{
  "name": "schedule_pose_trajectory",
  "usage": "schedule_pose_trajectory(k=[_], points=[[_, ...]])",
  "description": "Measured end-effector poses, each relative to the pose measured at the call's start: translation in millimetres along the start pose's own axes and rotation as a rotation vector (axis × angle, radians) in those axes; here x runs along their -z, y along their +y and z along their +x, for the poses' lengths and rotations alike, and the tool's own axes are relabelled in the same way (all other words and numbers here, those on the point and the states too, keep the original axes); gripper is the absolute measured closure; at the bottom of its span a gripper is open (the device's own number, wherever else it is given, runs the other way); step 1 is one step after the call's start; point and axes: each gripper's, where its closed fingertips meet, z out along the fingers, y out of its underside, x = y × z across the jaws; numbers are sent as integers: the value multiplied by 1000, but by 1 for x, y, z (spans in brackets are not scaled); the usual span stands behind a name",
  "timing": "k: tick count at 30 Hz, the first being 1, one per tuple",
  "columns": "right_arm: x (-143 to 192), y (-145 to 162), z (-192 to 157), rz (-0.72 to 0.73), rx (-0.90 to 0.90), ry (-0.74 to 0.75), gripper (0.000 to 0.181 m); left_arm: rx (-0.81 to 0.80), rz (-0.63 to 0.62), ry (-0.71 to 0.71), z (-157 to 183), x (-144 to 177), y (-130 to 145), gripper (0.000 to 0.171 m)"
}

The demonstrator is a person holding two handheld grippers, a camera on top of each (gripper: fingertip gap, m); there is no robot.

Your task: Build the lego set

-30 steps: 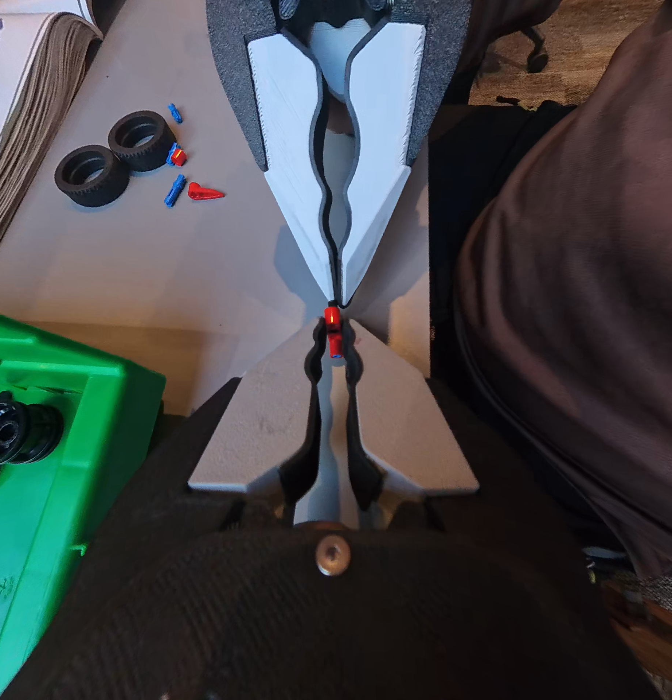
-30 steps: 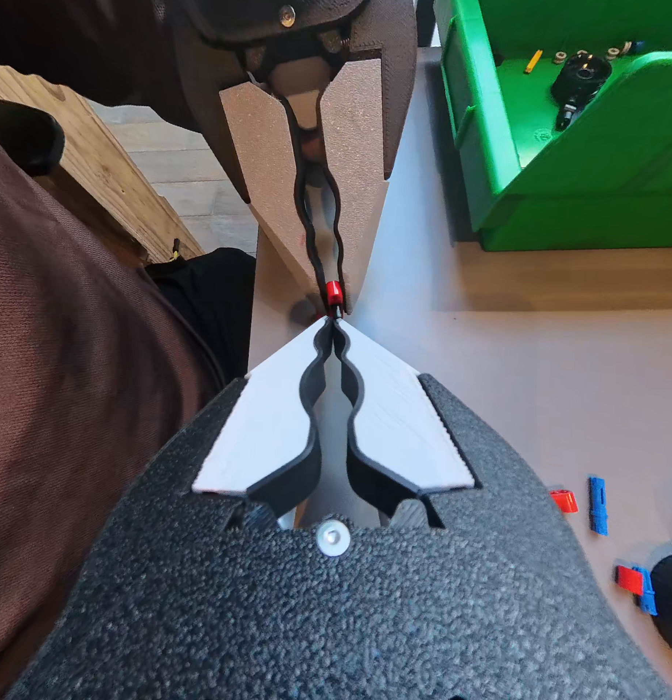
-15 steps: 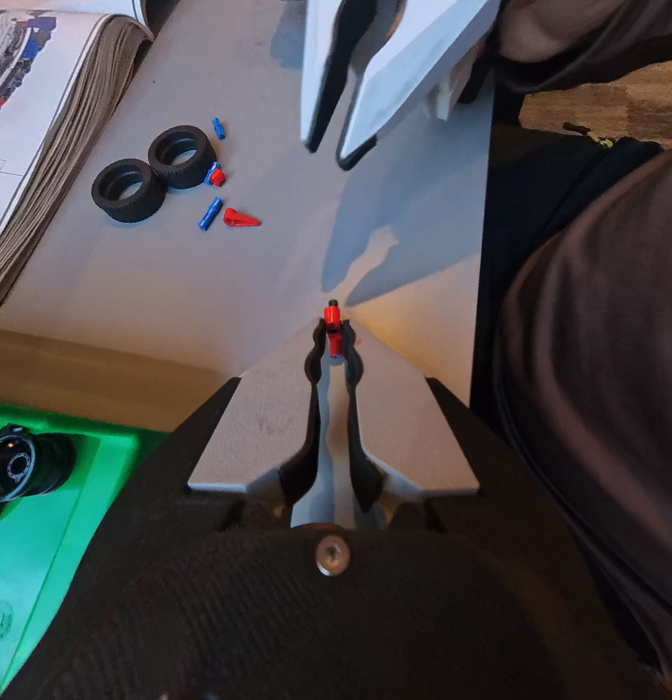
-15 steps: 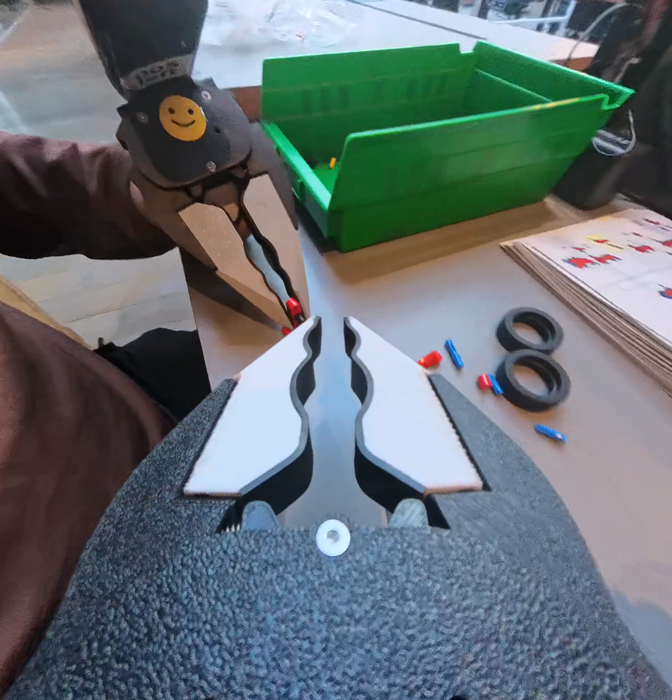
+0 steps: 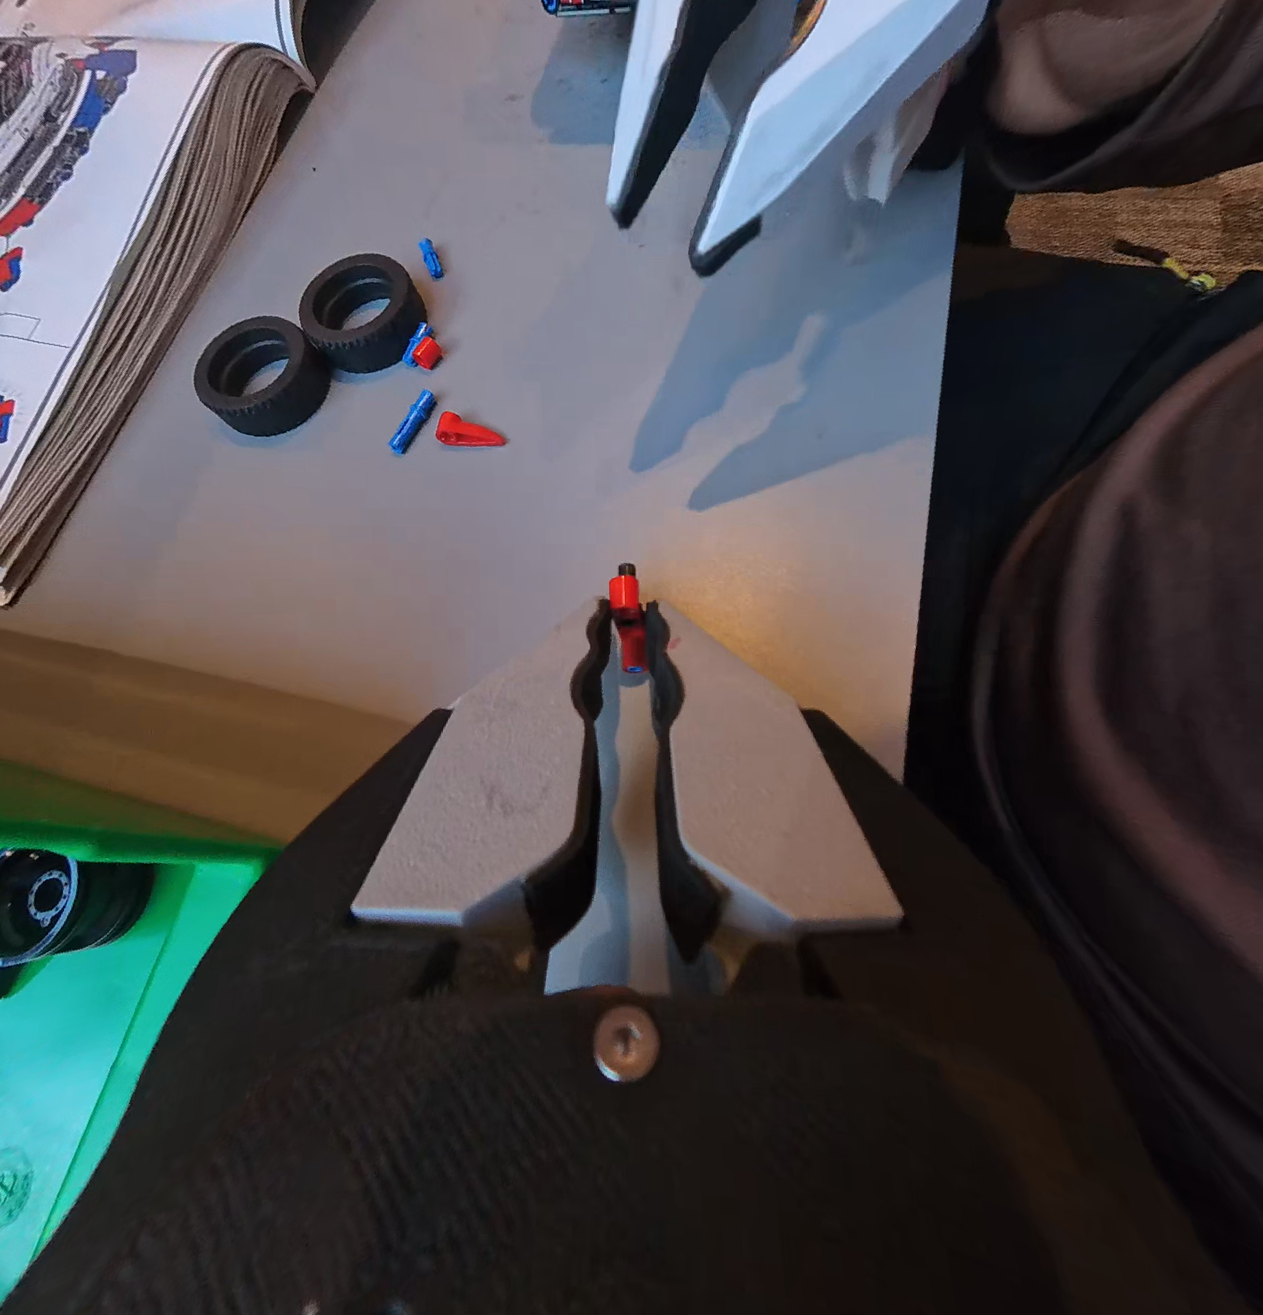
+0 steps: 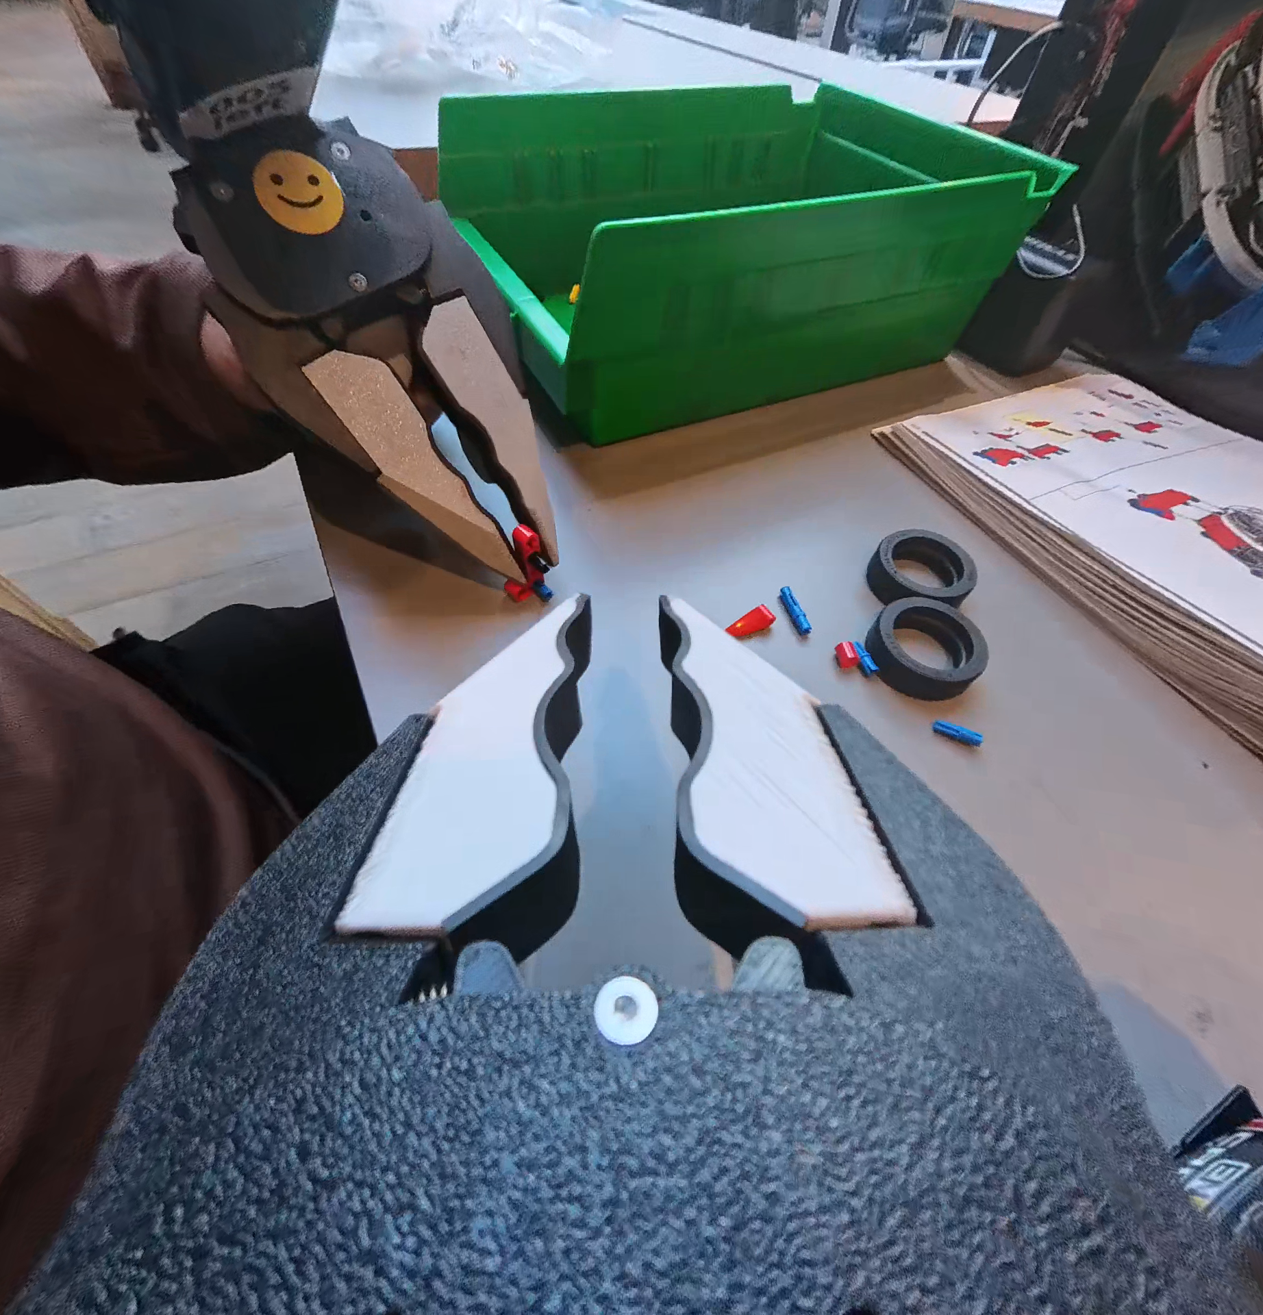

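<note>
two views, read left to right. in the right wrist view the left gripper [image 6: 536,569] sits at mid-left, pinched tight on a small red lego piece [image 6: 525,544], tip low to the table [image 6: 1041,854], likely to steady it for the next part. at centre the right gripper [image 6: 623,612] is parted and empty, probably ready to fetch. right of it lie loose red and blue pins [image 6: 796,610], two black tyres [image 6: 926,647], then the instruction booklet [image 6: 1112,484]; a green bin [image 6: 757,284] stands in the upper middle.

A grey table [image 6: 1041,889] carries a green bin [image 6: 757,313], an open instruction booklet [image 6: 1112,512], two black tyres [image 5: 308,341], three blue pins [image 6: 957,733] and a red wedge piece [image 5: 468,431].
</note>
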Motion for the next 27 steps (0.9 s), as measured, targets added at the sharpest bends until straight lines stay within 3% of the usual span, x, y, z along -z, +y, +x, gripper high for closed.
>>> schedule_pose_trajectory(k=[7, 11, 13, 16, 20, 27], points=[[4, -4, 3, 31, 32, 54, 164, 1, 2, -5, -1, 0, 0, 163], [17, -15, 11, 98, 43, 143, 174, 7, -36, 2, 0, -3, 4, 135], [21, -16, 23, 46, 35, 201, 176, -4, -37, -2, 0, -3, 4, 136], [30, -21, 48, -41, -6, 276, 166, -13, -34, -7, 1, -3, 4, 134], [33, -36, 59, -71, -43, 254, 166, 18, -40, 25, 1, -3, 5, 136], [-24, -1, 62, -324, -69, 235, 167, 32, 4, 13, -2, 1, 0, 136]])
